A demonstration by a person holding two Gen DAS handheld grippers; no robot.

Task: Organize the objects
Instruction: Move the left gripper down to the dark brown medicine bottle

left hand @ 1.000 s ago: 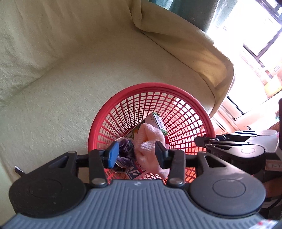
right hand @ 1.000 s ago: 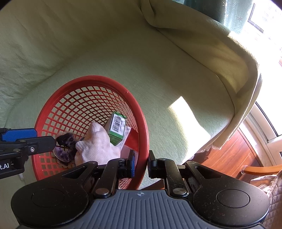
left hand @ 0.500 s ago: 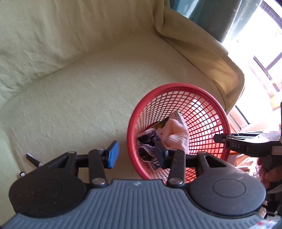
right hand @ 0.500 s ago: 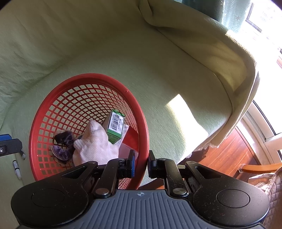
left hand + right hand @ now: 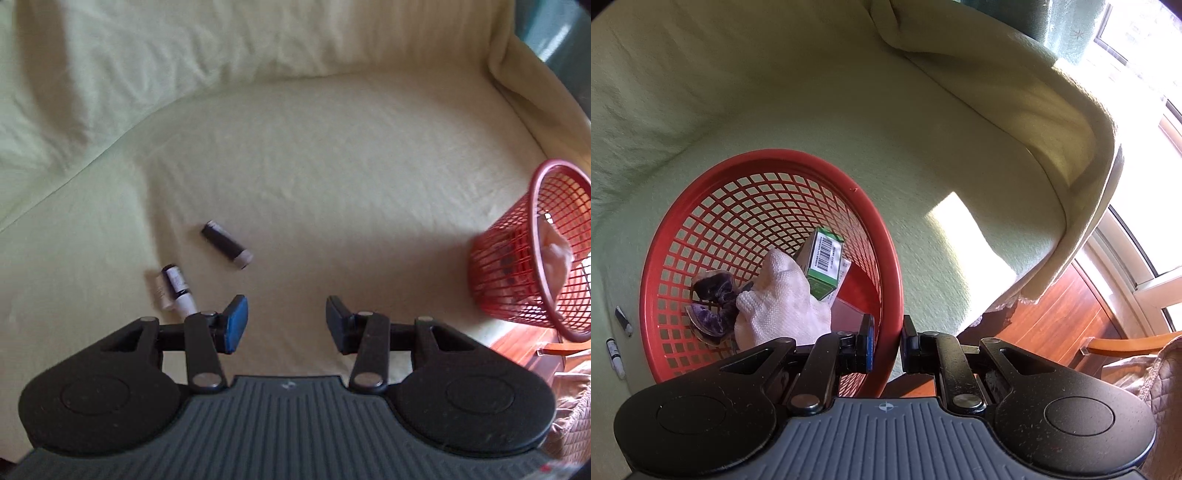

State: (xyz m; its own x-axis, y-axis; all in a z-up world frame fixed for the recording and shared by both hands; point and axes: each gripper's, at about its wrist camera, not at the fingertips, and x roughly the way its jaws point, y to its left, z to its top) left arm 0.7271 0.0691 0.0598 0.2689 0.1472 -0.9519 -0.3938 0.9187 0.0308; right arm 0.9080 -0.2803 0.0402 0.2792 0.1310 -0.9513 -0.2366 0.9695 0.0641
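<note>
Hovering over the sofa seat (image 5: 332,177), my left gripper (image 5: 286,323) has its fingers spread with nothing between them. Two small things lie loose on the cushion: the dark tube (image 5: 226,244) at about eleven o'clock from my fingertips, its long axis running ten to four, and the small bottle (image 5: 176,290) at nine o'clock, just beside my left finger. My right gripper (image 5: 886,345) pinches the red basket (image 5: 701,199) rim, so the left is nearer.

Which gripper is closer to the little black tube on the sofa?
Left. The left gripper hangs open just beside the black tube. The right gripper is over at the red basket, shut on its rim.
</note>
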